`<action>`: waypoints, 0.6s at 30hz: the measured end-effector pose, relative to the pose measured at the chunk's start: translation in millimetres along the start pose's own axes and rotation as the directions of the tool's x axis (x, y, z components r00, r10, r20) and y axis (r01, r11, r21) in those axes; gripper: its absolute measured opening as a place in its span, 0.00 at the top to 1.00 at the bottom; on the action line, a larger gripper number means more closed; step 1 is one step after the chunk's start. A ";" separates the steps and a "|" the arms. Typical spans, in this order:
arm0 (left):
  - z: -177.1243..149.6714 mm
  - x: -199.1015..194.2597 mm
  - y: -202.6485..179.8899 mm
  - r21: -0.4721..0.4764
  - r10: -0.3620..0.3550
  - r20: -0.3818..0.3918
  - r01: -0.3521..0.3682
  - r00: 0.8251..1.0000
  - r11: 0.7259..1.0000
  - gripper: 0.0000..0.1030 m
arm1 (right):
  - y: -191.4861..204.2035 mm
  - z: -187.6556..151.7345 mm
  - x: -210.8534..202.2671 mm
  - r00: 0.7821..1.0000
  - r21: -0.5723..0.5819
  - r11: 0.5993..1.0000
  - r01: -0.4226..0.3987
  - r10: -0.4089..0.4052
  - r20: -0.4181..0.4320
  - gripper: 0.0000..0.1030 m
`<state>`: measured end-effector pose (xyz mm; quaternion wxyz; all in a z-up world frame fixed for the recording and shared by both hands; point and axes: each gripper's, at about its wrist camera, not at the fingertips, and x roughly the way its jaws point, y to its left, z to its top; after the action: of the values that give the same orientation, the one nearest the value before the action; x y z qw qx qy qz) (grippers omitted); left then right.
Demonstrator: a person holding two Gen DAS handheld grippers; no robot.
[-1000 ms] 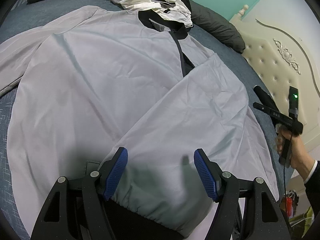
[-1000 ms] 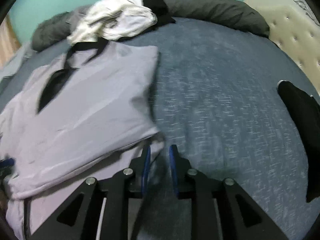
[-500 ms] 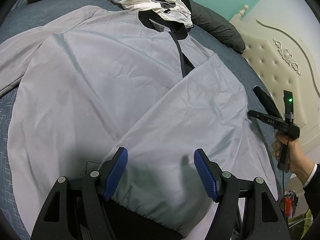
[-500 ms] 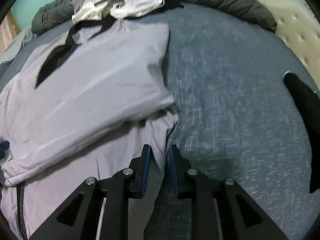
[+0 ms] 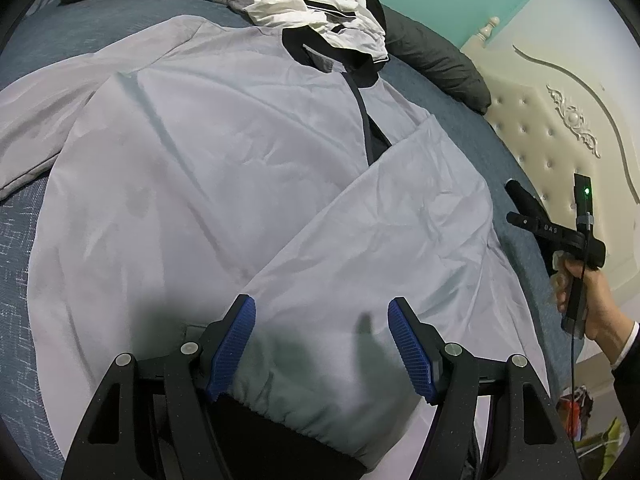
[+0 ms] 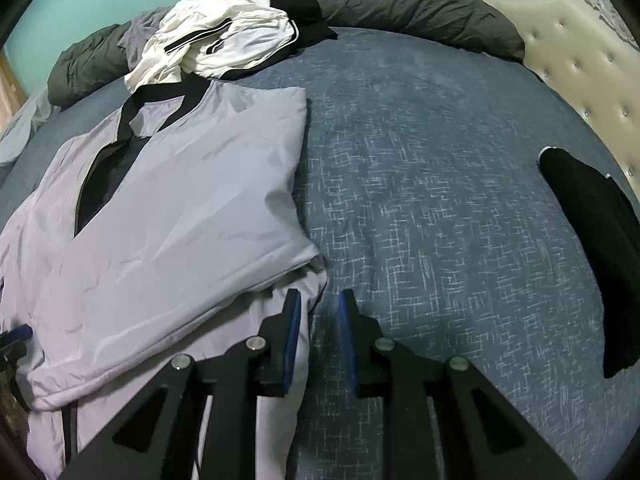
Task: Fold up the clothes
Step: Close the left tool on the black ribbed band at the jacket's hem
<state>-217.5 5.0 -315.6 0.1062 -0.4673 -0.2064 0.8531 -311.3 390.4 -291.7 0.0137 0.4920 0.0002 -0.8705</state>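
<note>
Lying under wide-spread left gripper (image 5: pixel 322 344), grey jacket (image 5: pixel 224 168); hem edge beside narrowly parted, empty right gripper (image 6: pixel 319 312).

The light grey thin-fabric jacket (image 5: pixel 208 184) lies spread on the blue woven-pattern bed cover (image 6: pixel 440 184), one sleeve folded across its front. At the jacket's 12 o'clock a crumpled white-and-black garment pile (image 6: pixel 224 36) lies over its collar. Behind the pile a long dark grey bolster (image 6: pixel 408 12) runs along the bed's far edge. At the jacket's 3 o'clock, well apart, lies a flat black cloth (image 6: pixel 592 240), near the cream tufted headboard (image 5: pixel 560 128).
</note>
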 end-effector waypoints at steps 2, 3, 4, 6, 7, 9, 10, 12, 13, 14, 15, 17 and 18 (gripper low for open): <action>1.4 -1.8 -0.8 0.003 -0.002 -0.004 0.002 1.000 1.000 0.30 | -4.2 2.5 0.3 1.000 0.029 1.000 0.000 0.000 0.005 0.79; 2.7 -3.9 -1.3 0.010 -0.008 -0.005 0.008 1.000 1.000 0.30 | -6.5 3.9 -0.1 1.000 0.044 0.999 0.000 0.000 0.011 0.77; 4.0 -6.2 -0.6 0.013 -0.009 -0.003 0.009 1.000 1.000 0.30 | -8.5 5.0 -1.1 1.000 0.059 0.998 -0.002 0.000 0.018 0.73; 6.7 -11.7 2.5 0.016 -0.009 0.001 0.009 1.000 1.000 0.30 | -8.7 4.1 -1.6 1.000 0.071 0.997 -0.008 0.006 0.023 0.71; 7.7 -16.1 5.6 0.013 -0.005 0.004 0.005 1.000 1.000 0.30 | -8.4 3.4 -1.6 1.000 0.075 0.997 -0.011 0.009 0.024 0.71; 9.0 -25.3 11.9 0.010 0.007 0.012 -0.007 1.000 1.000 0.30 | -7.0 0.9 -1.4 1.000 0.078 0.997 -0.019 0.017 0.025 0.71; 8.5 -29.6 14.4 0.016 0.018 0.011 -0.018 1.000 1.000 0.30 | -5.5 -2.0 -0.9 0.999 0.076 0.997 -0.027 0.025 0.027 0.70; 4.9 -35.5 18.5 0.031 0.039 0.004 -0.039 0.999 0.999 0.30 | -3.1 -8.7 0.2 0.999 0.078 0.996 -0.043 0.041 0.026 0.70; 2.7 -37.4 20.8 0.035 0.047 -0.002 -0.047 0.999 0.998 0.30 | -2.0 -11.9 1.0 0.999 0.079 0.996 -0.050 0.048 0.024 0.70; 0.0 -37.3 23.2 0.032 0.043 -0.012 -0.043 0.999 0.999 0.30 | -1.2 -14.8 1.8 0.998 0.078 0.995 -0.056 0.055 0.021 0.70; -3.5 -35.9 26.7 0.019 0.030 -0.027 -0.030 0.999 0.999 0.30 | -0.3 -17.0 2.3 0.998 0.074 0.995 -0.060 0.059 0.019 0.70; -8.7 -32.5 28.7 0.007 0.011 -0.045 -0.011 0.999 1.000 0.30 | -1.0 -19.6 1.2 0.998 0.068 0.996 -0.056 0.054 0.021 0.70; -11.1 -30.3 28.2 0.008 0.005 -0.056 -0.004 0.998 1.000 0.30 | -2.4 -20.0 0.4 0.998 0.070 0.996 -0.053 0.052 0.023 0.70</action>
<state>-191.4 -28.7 -310.8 0.1117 -0.4910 -0.1991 0.8407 -294.4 393.1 -302.3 0.0192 0.4827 -0.0438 -0.8745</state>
